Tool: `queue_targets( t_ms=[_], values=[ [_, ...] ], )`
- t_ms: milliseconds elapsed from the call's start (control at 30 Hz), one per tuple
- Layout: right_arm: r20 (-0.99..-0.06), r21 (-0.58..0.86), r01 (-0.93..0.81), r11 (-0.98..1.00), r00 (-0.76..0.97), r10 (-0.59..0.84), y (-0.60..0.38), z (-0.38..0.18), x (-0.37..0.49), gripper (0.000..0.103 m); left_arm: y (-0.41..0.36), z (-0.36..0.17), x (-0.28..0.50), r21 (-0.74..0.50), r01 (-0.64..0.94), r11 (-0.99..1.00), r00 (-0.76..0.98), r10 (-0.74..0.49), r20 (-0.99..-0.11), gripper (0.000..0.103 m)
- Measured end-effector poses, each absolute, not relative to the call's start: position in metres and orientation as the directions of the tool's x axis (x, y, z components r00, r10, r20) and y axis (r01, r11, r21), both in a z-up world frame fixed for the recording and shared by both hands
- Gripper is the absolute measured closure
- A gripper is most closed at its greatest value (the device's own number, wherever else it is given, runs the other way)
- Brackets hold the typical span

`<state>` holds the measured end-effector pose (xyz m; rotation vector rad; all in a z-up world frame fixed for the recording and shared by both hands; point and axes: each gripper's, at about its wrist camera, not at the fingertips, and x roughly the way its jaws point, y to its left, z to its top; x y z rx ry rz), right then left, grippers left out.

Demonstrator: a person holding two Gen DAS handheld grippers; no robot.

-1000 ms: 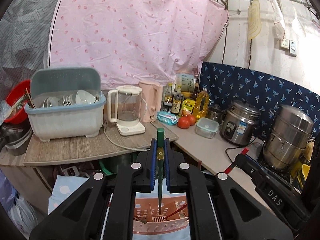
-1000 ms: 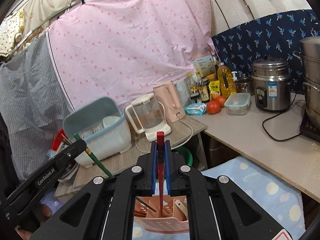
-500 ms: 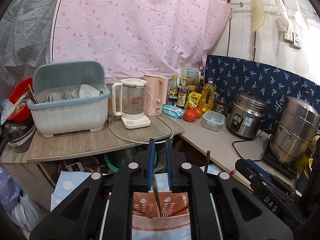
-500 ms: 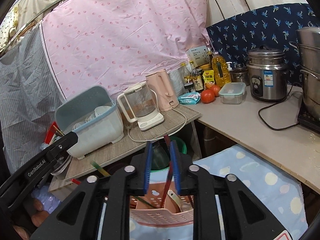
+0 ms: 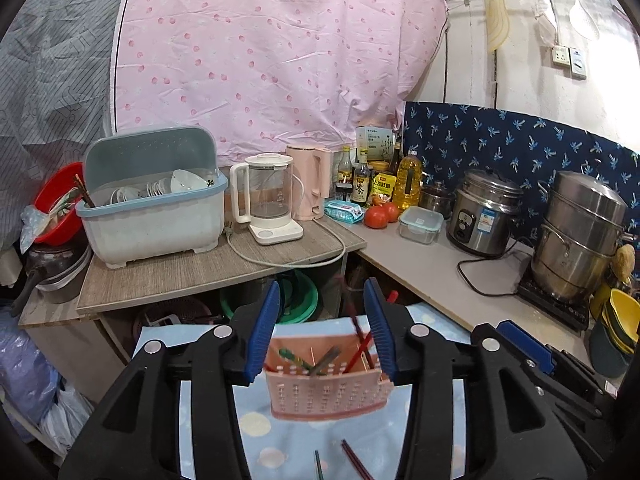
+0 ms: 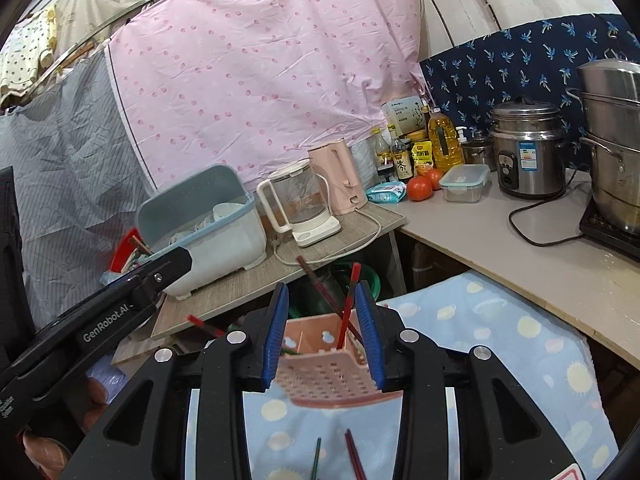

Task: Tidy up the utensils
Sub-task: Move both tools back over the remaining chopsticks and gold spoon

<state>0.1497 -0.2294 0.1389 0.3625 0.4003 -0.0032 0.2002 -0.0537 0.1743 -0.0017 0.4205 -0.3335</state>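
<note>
**Pink caddy framed by both tongs**

Pink perforated plastic — the caddy point(image 5: 326, 392) — is seen on a blue sun-print cloth point(image 6: 520, 344), its base partly hidden behind the black tong bodies in both views. The left gripper point(image 5: 322, 328) is opening, nothing pressed between its blue pads point(image 5: 262, 332); the caddy sits beyond them. The right gripper point(image 6: 322, 330) is opening too, a red chopstick point(image 6: 347, 308) standing in the gap untouched, its lower end inside the caddy. A second, darker stick point(image 6: 320, 284) leans out beside it. What else is inside cannot be counted — a green handle point(image 5: 294, 358) and greyish metal are made out, blurred. Two sticks lie loose on the cloth nearer the cameras, one green point(image 5: 318, 466), one red point(image 5: 354, 462), both cut off by the frame edge.
</note>
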Motion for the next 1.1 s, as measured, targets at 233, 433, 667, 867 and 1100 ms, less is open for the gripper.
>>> queue_targets(
  t_ms=[233, 433, 667, 867, 1100],
  values=[
    [-0.391, 0.335, 0.060, 0.940, 0.917, 0.081, -0.214, 0.133, 0.100, 0.065, -0.051, 0.166, 0.154, -0.037, 0.330, 0.943, 0.848, -0.314, -0.428, 0.054],
    [-0.423, 0.310, 0.062, 0.949, 0.903, 0.079, -0.204, 0.116, 0.060, 0.065, -0.050, 0.150, 0.115, -0.006, 0.348, 0.937, 0.834, -0.313, -0.455, 0.053],
    [-0.496, 0.275, 0.091, 0.957, 0.866, 0.060, -0.203, 0.083, 0.024, 0.065, -0.049, 0.119, 0.082, 0.010, 0.366, 0.931, 0.798, -0.308, -0.518, 0.053],
    [-0.586, 0.266, 0.119, 0.957, 0.808, 0.063, -0.205, 0.039, 0.000, 0.065, -0.038, 0.071, 0.063, -0.023, 0.355, 0.935, 0.738, -0.295, -0.607, 0.052],
    [-0.661, 0.257, 0.143, 0.956, 0.748, 0.066, -0.203, -0.003, -0.017, 0.065, -0.021, 0.011, 0.049, -0.074, 0.320, 0.944, 0.655, -0.277, -0.703, 0.052]
  ],
)
